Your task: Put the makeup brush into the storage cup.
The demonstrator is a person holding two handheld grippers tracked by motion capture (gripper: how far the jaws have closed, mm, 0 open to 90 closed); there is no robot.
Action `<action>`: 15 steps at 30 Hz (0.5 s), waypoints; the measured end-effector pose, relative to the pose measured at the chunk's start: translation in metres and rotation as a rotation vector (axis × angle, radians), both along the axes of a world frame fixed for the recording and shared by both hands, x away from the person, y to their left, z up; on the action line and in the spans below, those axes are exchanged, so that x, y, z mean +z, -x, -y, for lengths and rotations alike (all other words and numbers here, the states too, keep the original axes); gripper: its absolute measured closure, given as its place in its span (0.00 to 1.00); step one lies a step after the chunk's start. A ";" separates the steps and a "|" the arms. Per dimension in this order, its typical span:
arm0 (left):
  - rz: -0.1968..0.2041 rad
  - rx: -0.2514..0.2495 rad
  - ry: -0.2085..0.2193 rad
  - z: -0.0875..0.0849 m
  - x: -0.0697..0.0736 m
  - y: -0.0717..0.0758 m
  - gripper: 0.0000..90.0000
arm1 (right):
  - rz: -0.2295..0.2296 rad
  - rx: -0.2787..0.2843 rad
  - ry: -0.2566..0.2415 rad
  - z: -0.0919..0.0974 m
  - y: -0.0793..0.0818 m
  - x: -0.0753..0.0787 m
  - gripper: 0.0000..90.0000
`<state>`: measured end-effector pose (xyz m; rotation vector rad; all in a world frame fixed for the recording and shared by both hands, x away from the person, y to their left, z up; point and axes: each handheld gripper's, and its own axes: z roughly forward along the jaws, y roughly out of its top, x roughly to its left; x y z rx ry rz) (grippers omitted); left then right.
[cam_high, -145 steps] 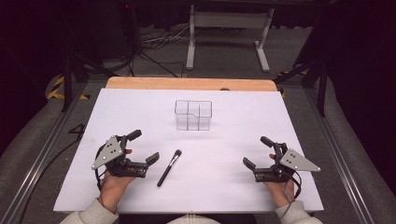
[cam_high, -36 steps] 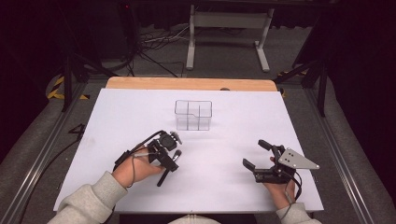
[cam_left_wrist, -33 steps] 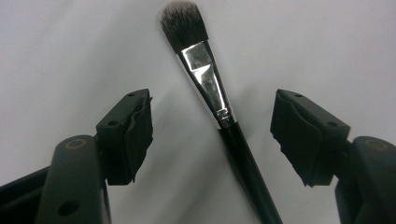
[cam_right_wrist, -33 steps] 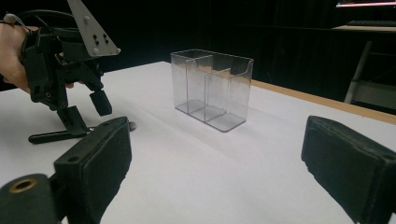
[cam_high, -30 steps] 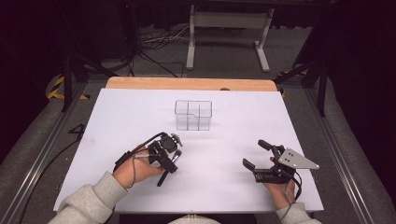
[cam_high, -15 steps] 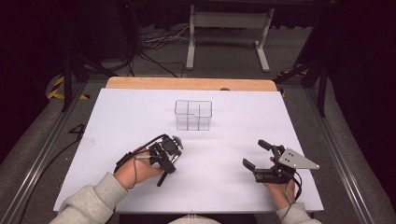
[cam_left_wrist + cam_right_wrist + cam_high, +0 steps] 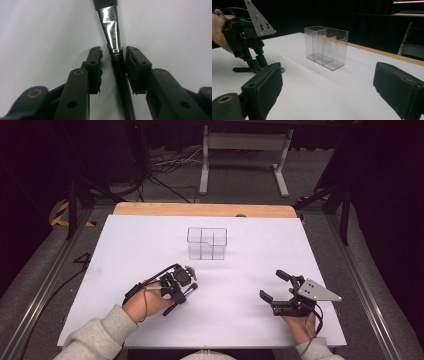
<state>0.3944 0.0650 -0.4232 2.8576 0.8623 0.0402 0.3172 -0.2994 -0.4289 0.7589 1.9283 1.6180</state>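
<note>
A black makeup brush [image 7: 111, 25] with a shiny metal ferrule lies on the white table, its handle end [image 7: 169, 310] poking out below my left hand. My left gripper [image 7: 182, 288] points down over it. In the left gripper view the handle runs between the two pads [image 7: 94, 67]: it lies close against the right one, with a gap at the left one. These jaws have just been closing around the brush. My right gripper [image 7: 271, 284] rests on the table at the right, open and empty. A clear divided box [image 7: 207, 242] stands mid-table.
The right gripper view shows the clear box [image 7: 327, 47] ahead and the left gripper [image 7: 258, 63] over the brush [image 7: 239, 69] at the far left. A wooden strip [image 7: 205, 210] borders the table's far edge. A metal stand and cables lie beyond.
The left gripper moved from beside the brush to over it, pointing down. In the last second it has stayed there. The right gripper has not moved.
</note>
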 end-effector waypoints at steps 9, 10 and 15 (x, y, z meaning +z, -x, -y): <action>-0.006 -0.010 -0.011 0.001 0.001 0.000 0.85 | 0.006 -0.001 -0.002 0.000 0.000 0.000 0.10; -0.006 -0.010 -0.012 0.001 0.001 0.000 0.85 | 0.006 -0.001 -0.001 0.000 0.000 0.000 0.10; -0.003 -0.009 -0.010 0.001 0.001 0.000 0.86 | 0.006 0.000 0.000 0.000 0.000 0.000 0.10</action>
